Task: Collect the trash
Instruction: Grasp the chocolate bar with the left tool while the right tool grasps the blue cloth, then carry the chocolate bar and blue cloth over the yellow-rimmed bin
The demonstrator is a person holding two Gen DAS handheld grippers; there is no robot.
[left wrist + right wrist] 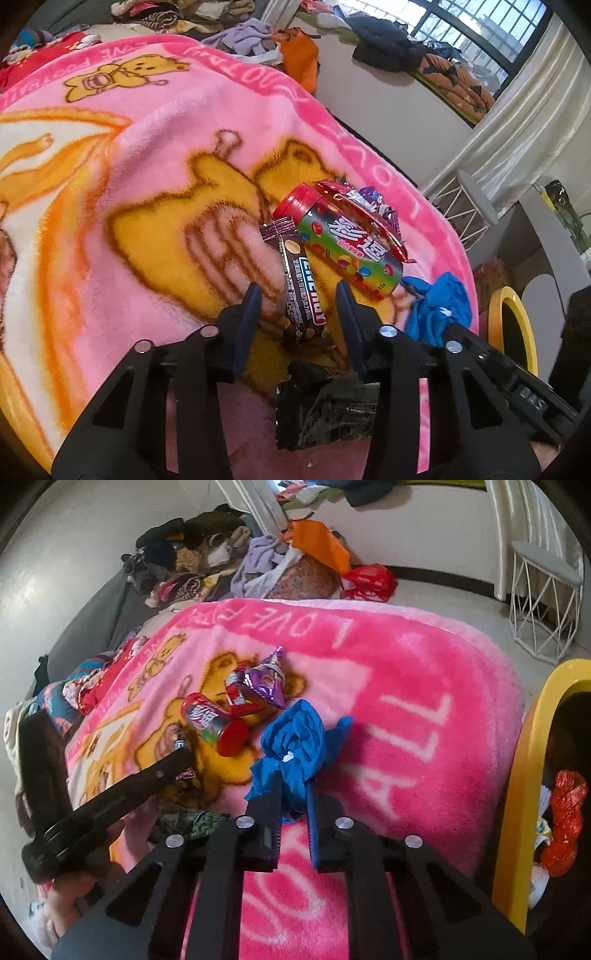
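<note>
Pink cartoon-bear blanket (155, 122) covers bed; clothing piled beyond. Left gripper (295, 295) partly spread, fingers either side of brown snack wrapper (301, 284), pads apart from it. Right gripper (293, 794) pinched on crumpled blue wrapper (299, 738), pads pressing bunched lower end. Candy canister (343, 240), red lid, lies on side just beside brown wrapper. Purple wrapper (264, 681) behind canister.
</note>
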